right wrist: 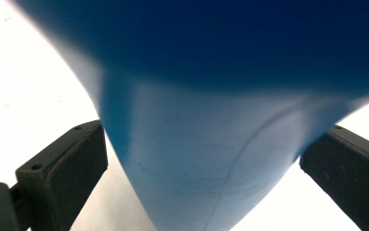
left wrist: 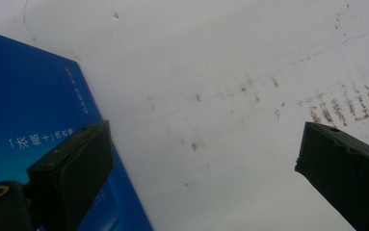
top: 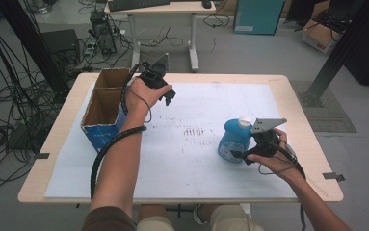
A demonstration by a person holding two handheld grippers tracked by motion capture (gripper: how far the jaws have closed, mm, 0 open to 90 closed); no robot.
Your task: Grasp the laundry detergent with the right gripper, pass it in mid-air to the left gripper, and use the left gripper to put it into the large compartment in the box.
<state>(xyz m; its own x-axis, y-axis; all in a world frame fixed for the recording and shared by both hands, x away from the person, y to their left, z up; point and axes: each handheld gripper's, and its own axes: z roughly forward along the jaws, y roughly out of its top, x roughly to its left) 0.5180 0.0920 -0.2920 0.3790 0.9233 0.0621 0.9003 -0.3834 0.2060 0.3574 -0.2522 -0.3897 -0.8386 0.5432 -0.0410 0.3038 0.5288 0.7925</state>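
While the bottle waits unclamped, notes as follows.

Step in hand: right tongs (top: 238,155) closing on the blue bottle (top: 234,139), presumably to carry it to the cardboard box (top: 106,107).
Bottle: upright on the white sheet (top: 187,168), right of centre on the counter (top: 293,96), white cap (top: 245,122) on top; well apart from the box at the left.
Right tongs: jaws spread wide, one either side of the bottle's body in the right gripper view (small gaps visible, so not yet gripping).
Left tongs (top: 168,98): jaws wide apart, holding nothing, hovering just beside the box's blue wall (left wrist: 23,125).
Doing it well: centre the body between the pads (right wrist: 78,166) before squeezing; the plastic looks smooth and curved, so a grip low on the widest part may slip. Close slowly, keep it upright.
Risk: off-centre contact could tip the bottle.
Box: open top, two compartments, nothing visible inside.
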